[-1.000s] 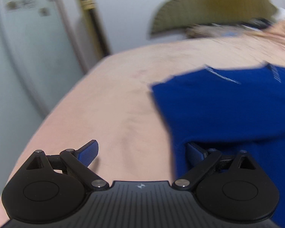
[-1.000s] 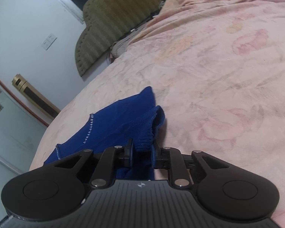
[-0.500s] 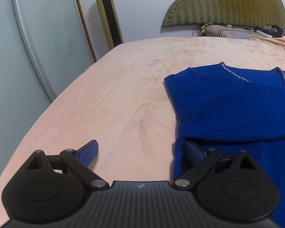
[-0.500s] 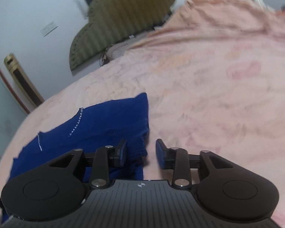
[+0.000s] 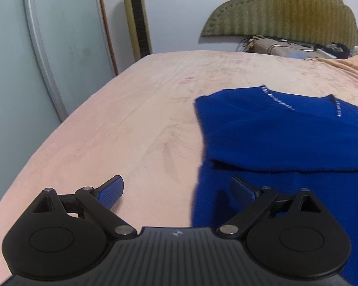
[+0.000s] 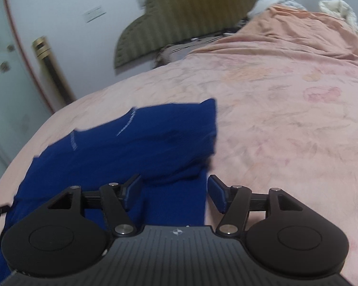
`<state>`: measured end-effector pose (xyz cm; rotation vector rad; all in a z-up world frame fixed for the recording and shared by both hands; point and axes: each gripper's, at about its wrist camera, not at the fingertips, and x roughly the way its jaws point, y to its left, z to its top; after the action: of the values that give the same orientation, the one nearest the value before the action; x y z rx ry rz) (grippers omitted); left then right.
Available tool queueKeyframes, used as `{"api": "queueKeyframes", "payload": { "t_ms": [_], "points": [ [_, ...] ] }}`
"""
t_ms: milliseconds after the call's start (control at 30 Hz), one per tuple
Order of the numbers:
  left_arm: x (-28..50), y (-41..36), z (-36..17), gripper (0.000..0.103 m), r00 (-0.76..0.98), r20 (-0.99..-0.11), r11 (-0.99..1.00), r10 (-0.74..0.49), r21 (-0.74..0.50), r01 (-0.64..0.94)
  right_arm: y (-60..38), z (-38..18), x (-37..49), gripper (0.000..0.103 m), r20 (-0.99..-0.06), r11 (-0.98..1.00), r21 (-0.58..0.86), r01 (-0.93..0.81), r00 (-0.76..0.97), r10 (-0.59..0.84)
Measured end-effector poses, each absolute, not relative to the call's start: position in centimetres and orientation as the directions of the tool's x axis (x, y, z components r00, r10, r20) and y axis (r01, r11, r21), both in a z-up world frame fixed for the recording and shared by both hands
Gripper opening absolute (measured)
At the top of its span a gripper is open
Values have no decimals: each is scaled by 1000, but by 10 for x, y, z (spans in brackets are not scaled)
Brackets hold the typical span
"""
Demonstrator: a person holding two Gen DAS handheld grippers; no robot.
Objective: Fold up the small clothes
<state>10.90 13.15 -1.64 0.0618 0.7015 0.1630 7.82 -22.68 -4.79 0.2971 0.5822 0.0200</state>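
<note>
Both grippers clear, blue top (image 6: 121, 147) released

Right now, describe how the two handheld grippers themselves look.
Both look alike. The left gripper and right gripper each have a matte black ribbed body with a small pale emblem at its front edge, two round black housings, black link arms on silver pivot pins, and blue textured pads on the fingers. No hands or sleeves show. A thin dark strap or cable pokes in at the right view's left edge.

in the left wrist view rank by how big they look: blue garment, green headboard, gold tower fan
1. blue garment, though it lies nearest the camera
2. green headboard
3. gold tower fan
</note>
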Motion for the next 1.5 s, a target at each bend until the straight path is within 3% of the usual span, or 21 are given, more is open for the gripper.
{"api": "queueKeyframes", "payload": {
  "t_ms": [367, 567, 633, 833, 967, 1033, 1067, 1100, 1133, 1167, 1200, 1300, 1500],
  "points": [
    [83, 121, -19, 97, 739, -665, 994, 107, 64, -87, -228, -61, 43, 70, -561, 954, 298, 36, 815, 144],
    [62, 127, -31, 97, 700, -712, 996, -45, -85, -22, -226, -64, 19, 70, -570, 959, 280, -49, 795, 207],
    [51, 131, -35, 97, 698, -710, 992, -93, -123, 8, -224, -64, 8, 76, -575, 966, 246, -85, 789, 216],
    [19, 139, -36, 97, 691, -693, 977, -206, -189, 102, -218, -64, -23, 80, -585, 967, 194, -166, 772, 249],
    [4, 133, -35, 96, 680, -672, 954, -294, -249, 166, -204, -63, -35, 64, -591, 949, 219, -228, 742, 315],
    [2, 126, -35, 84, 678, -665, 948, -314, -253, 191, -194, -63, -37, 44, -596, 945, 212, -249, 733, 327],
    [3, 122, -35, 59, 678, -669, 952, -305, -237, 195, -190, -63, -36, 38, -596, 950, 194, -246, 739, 313],
    [4, 117, -35, 40, 685, -675, 962, -274, -200, 187, -188, -62, -36, 24, -599, 956, 172, -239, 745, 294],
    [5, 114, -35, 31, 690, -679, 968, -251, -173, 182, -187, -61, -36, 13, -598, 961, 154, -229, 752, 275],
    [7, 113, -35, 17, 691, -679, 968, -249, -171, 181, -188, -59, -35, 11, -595, 964, 148, -223, 758, 267],
    [11, 114, -33, 12, 690, -675, 965, -263, -193, 179, -189, -58, -34, 8, -588, 963, 154, -220, 763, 269],
    [23, 111, -28, 11, 706, -647, 957, -289, -219, 192, -194, -53, -23, 7, -575, 969, 131, -210, 780, 247],
    [47, 96, -25, 11, 753, -625, 979, -205, -135, 155, -198, -41, 2, 7, -531, 986, 57, -155, 832, 161]
  ]
}}
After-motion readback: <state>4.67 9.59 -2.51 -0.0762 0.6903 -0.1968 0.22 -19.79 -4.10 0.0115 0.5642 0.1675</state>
